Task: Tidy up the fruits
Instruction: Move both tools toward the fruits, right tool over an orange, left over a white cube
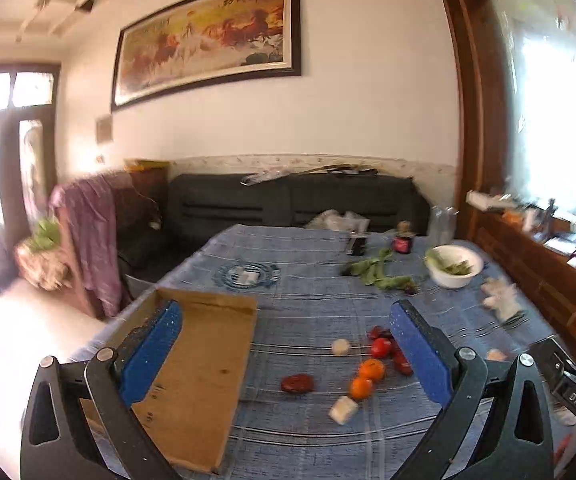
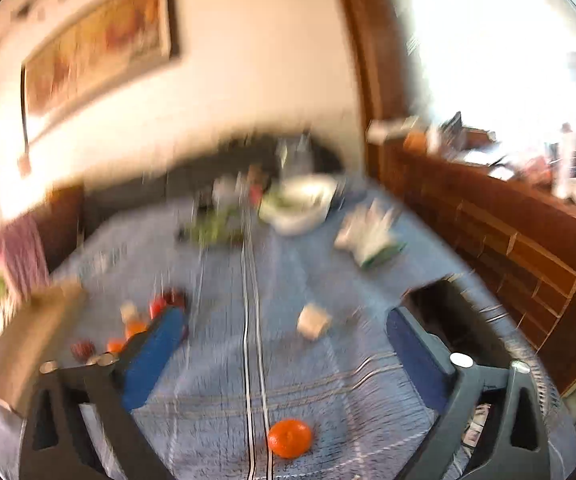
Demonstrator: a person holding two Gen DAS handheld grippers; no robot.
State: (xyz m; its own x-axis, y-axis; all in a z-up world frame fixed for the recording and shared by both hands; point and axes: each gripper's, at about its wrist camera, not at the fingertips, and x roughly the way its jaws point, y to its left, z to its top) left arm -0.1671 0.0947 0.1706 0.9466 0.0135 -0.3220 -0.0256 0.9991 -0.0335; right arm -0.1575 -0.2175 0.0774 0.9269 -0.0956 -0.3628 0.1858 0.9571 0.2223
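Fruits lie loose on the blue cloth table: two oranges, a red tomato, a dark red date and pale candy-like pieces. A flat cardboard tray lies at the left. My left gripper is open and empty above the tray edge and fruits. My right gripper is open and empty; an orange lies on the cloth near its base. The right wrist view is blurred; the fruit cluster shows beside its left finger.
A white bowl with greens, loose green leaves, a dark jar and crumpled paper sit at the table's far right. A dark sofa stands behind. A wooden cabinet runs along the right.
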